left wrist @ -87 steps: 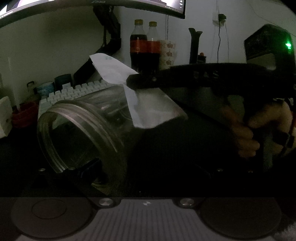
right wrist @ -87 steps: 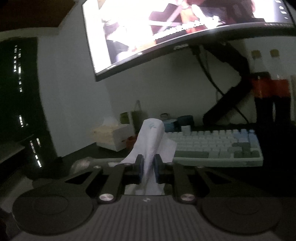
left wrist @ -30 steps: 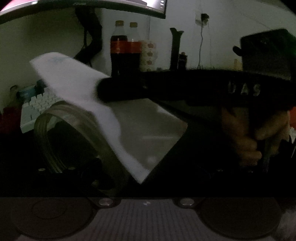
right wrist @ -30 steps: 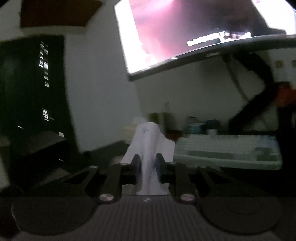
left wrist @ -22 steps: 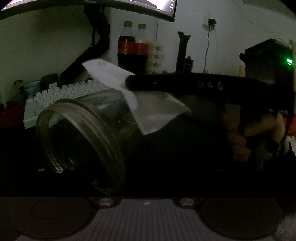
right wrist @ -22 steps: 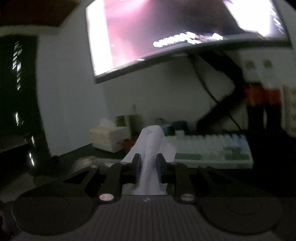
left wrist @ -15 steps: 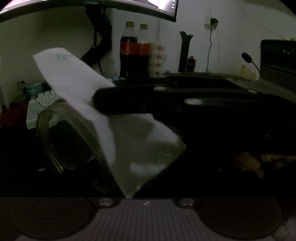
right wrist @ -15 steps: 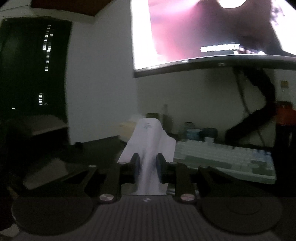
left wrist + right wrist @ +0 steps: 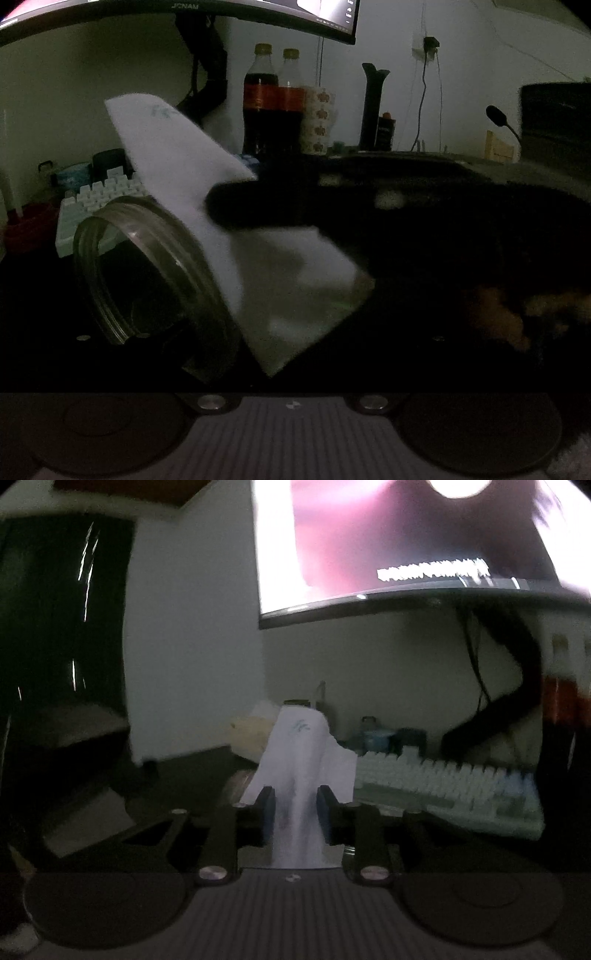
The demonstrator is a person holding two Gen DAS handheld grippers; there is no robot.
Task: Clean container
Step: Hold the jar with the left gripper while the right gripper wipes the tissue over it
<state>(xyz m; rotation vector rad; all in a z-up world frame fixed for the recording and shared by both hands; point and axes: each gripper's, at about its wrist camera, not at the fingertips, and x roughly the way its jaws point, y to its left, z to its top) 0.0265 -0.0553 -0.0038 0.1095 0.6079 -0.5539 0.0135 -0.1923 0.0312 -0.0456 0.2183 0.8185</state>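
A clear glass jar lies on its side in my left gripper, its threaded mouth toward the left. My left fingers are dark and mostly hidden, shut around the jar's body. My right gripper is shut on a white tissue. In the left wrist view the right gripper reaches in from the right and presses the tissue over the jar's outer wall, just behind the rim.
A white keyboard lies behind the jar. Two cola bottles and a paper cup stack stand at the back under a monitor. A tissue box sits far left. A microphone is at right.
The right gripper has been swinging the tissue back and forth over the jar's outside. Since half a second ago it sits slightly lower over the jar wall. The jar stays held.
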